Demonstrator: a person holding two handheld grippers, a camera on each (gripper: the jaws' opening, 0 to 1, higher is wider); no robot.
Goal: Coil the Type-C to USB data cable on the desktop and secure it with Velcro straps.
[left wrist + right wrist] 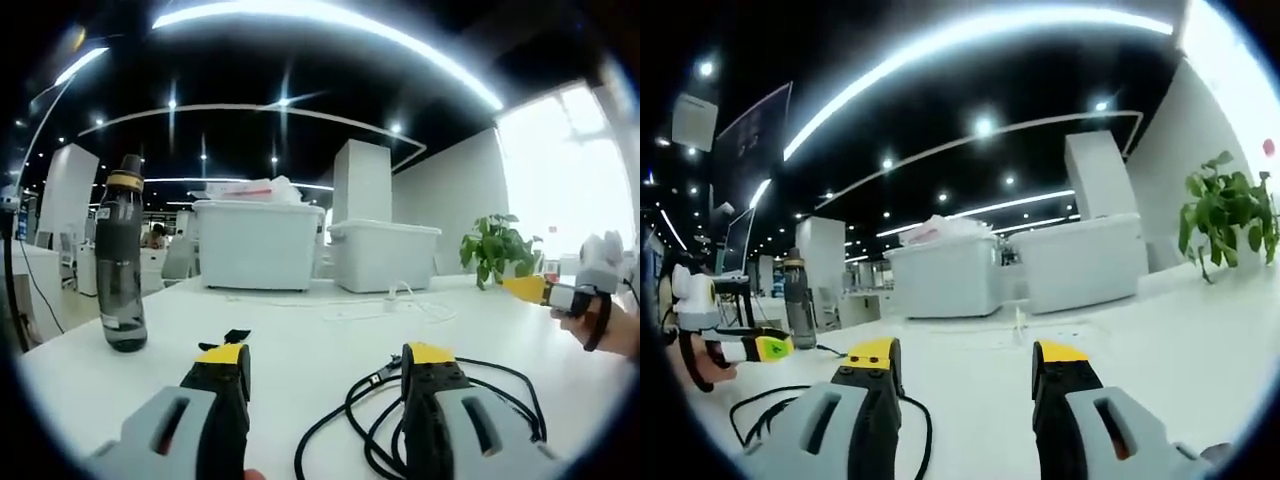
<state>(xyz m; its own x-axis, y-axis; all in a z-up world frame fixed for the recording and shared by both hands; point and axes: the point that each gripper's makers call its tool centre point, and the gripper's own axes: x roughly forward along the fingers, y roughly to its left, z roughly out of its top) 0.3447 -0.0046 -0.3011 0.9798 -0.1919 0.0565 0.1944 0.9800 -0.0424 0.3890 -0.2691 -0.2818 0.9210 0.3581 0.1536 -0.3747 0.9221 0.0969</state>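
In the left gripper view the left tool (325, 368) is low over the white desk (300, 340), with its two jaws spread apart and nothing between them. The black cable (365, 410) lies on the desk in loose loops around and behind the right jaw of this tool; one end with a small plug points toward the gap between the jaws. I cannot tell if the jaw touches the cable or is only in front of it. A dark water bottle (122, 265) with a yellow ring at the cap stands upright on the desk, to the left. Farther back are two large white boxes (258, 243) with lids, and a thin white cable (400, 305) lies on the desk in front of them. A green plant (493, 245) stands at the right, near the bright window. At the right edge a hand (600, 325) holds the other tool, with its yellow tip pointing left.

In the right gripper view the right tool (965, 370) is also over the desk, jaws spread and empty. The black cable is seen on the left, partly under the left jaw. The left tool appears at the left edge, held above the cable.
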